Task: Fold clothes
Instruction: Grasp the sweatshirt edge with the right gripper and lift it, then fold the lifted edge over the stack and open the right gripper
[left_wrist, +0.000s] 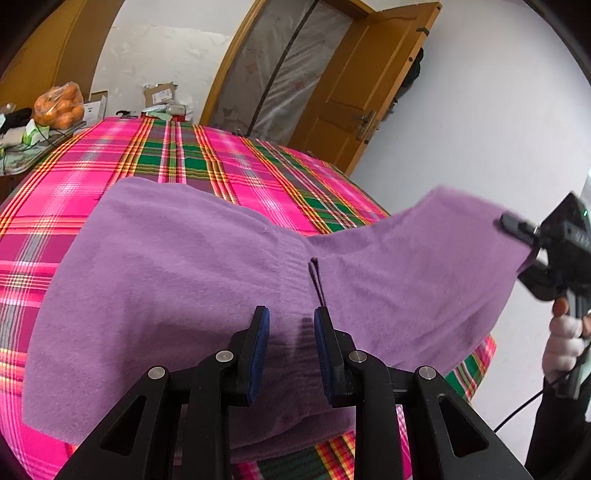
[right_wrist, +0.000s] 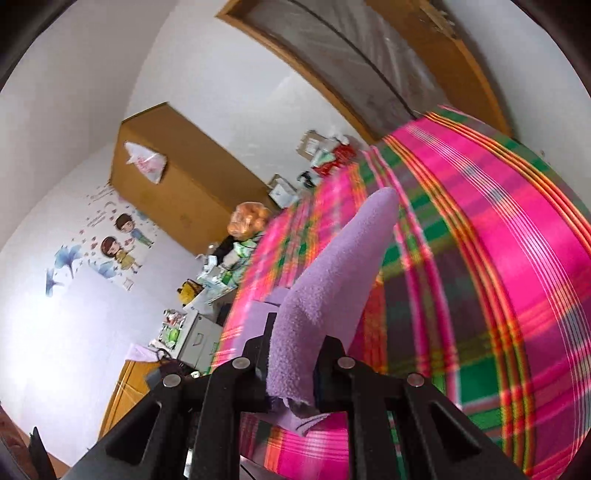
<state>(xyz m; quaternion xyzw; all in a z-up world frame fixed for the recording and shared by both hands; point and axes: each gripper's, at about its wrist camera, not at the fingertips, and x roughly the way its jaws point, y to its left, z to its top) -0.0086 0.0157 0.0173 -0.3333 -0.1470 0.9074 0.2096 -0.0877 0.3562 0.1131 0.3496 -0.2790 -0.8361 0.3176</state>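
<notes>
- Purple garment (left_wrist: 177, 277) lies spread on a bed with a pink-green plaid sheet (left_wrist: 207, 162); one part is lifted off the bed toward the right.
- Left wrist view: left hand-held gripper (left_wrist: 291, 350) sits low over the garment's ribbed edge, fabric between its blue pads (left_wrist: 258, 354); jaws partly apart, and whether they pinch the fabric I cannot tell.
- Same view only: right hand-held gripper (left_wrist: 517, 236) in a white-gloved hand (left_wrist: 565, 339), raised past the bed's right edge and clenched on the lifted flap's end.
- Right wrist view only: purple strip (right_wrist: 332, 280) clamped between the right hand-held gripper (right_wrist: 295, 365), running up and away over the blurred plaid sheet.
- Right view also shows a wall with cartoon stickers (right_wrist: 122, 240) and a cluttered side table (right_wrist: 207, 288); left view shows a wooden door (left_wrist: 369, 85) and a bag of oranges (left_wrist: 59, 105).
- Edges: garment reaches the near bed edge; far half of the sheet is bare. Open floor to the right of the bed.
</notes>
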